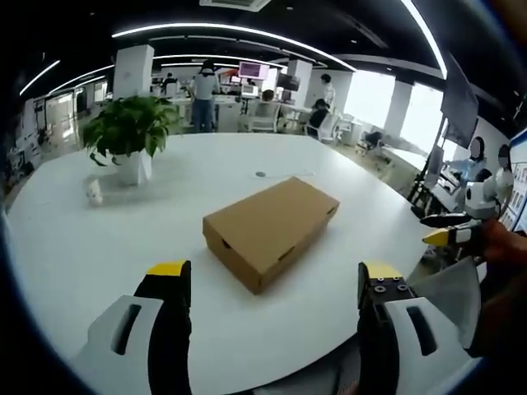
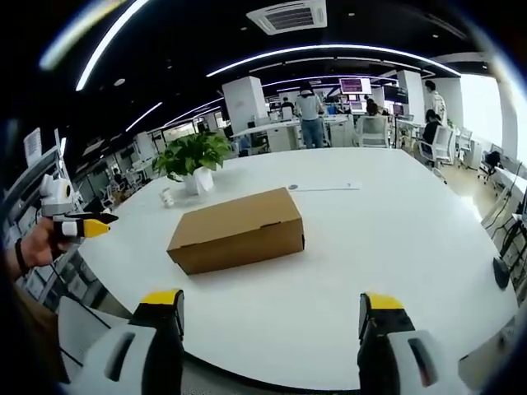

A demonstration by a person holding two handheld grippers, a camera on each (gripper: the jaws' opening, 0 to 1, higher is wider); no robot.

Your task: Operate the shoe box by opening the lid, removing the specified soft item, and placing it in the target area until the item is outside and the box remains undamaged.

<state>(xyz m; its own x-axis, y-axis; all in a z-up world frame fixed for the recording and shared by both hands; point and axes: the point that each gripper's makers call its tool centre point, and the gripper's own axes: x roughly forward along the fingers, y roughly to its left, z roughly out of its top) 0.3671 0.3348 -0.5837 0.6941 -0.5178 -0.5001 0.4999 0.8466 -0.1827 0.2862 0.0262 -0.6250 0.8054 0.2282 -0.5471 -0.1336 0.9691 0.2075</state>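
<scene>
Straight ahead of both tools, well out of reach of either, the shoe box [image 1: 272, 230] lies shut on the white desk [image 1: 99, 247], its lid still down and nothing yet taken out.

From the left tool [image 1: 272, 284], whose jaws stand wide apart with nothing between them, the box sits dead ahead between the two jaw lines. Its long axis runs away and to the right, so a near corner and one short end face this tool. The right tool [image 1: 451, 233] shows at the far right edge of this view, held in a hand, off to the side of the box.

From the right tool [image 2: 272, 309], also spread wide and empty, the shoe box [image 2: 239, 230] lies ahead and slightly to the left, its long axis nearly crosswise, presenting one long front face. The left tool [image 2: 82, 224] comes in at the left edge, level with the box's left end.

A potted plant [image 1: 128, 136] and a small white object [image 1: 94, 192] stand beyond the box, well apart from it.

Judging by this, neither tool is clearly nearer; the right one faces a long edge squarely, which probably suits lifting the lid, while the left could steady the short end.
</scene>
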